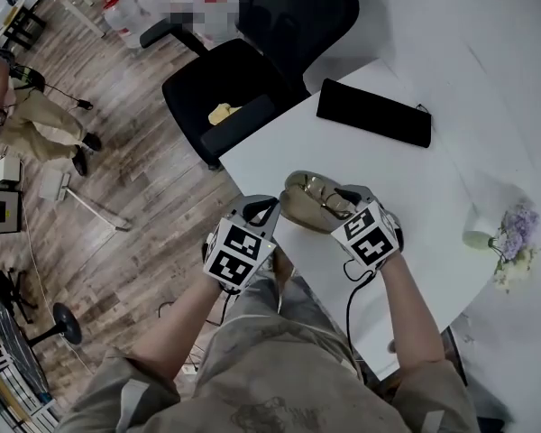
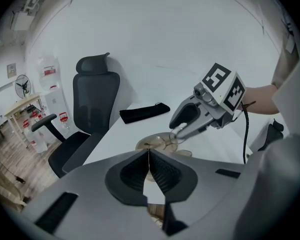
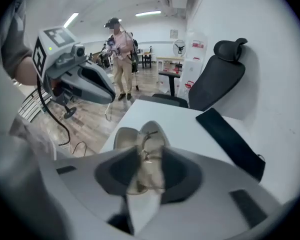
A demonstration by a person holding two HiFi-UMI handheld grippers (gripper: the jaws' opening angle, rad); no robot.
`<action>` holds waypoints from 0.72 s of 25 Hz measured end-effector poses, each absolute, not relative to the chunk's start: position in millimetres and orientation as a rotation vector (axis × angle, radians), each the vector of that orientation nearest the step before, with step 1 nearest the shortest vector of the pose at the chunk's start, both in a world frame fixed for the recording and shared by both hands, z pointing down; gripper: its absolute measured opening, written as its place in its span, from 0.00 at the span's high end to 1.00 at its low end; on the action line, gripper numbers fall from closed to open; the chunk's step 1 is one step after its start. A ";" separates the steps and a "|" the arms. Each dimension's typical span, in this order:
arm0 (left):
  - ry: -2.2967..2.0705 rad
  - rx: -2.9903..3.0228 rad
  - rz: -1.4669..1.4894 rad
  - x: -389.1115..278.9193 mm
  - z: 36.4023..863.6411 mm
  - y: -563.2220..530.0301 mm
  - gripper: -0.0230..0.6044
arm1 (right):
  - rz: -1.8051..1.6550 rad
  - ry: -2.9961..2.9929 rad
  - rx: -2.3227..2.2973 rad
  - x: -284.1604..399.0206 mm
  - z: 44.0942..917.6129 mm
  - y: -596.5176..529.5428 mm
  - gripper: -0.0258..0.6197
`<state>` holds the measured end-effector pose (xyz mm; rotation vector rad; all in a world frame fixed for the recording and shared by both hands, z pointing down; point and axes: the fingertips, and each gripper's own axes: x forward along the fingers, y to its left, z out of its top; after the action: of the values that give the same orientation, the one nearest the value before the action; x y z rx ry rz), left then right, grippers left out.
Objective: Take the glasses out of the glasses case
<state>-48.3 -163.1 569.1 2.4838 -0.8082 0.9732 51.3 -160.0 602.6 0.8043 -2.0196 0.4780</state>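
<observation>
While the right hand-held gripper (image 1: 332,198) clamps the glasses (image 3: 149,156) just above the open case (image 1: 296,207) | glasses' length runs along its jaws | left hand-held gripper (image 1: 269,207) closed, empty, beside case

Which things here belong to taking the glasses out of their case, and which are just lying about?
Job in hand: glasses; glasses case; right gripper, gripping the glasses; left gripper.
Lying about: black pouch; vase of flowers; office chair.
</observation>
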 end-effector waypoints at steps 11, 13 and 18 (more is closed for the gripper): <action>-0.840 2.515 0.948 -40.8 546.2 -153.7 0.93 | 0.476 -2.012 0.857 69.6 605.3 -150.7 0.90; -0.844 2.503 0.952 -41.2 549.7 -152.3 0.93 | 0.494 -2.015 0.826 64.4 613.1 -147.3 0.84; -0.850 2.479 0.972 -41.3 557.1 -152.8 0.93 | 0.503 -1.988 0.756 53.2 642.3 -144.8 0.76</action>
<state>-41.3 -152.8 557.1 2.4787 -0.8505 0.9715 53.2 -144.8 642.3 0.7561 -1.9882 0.5031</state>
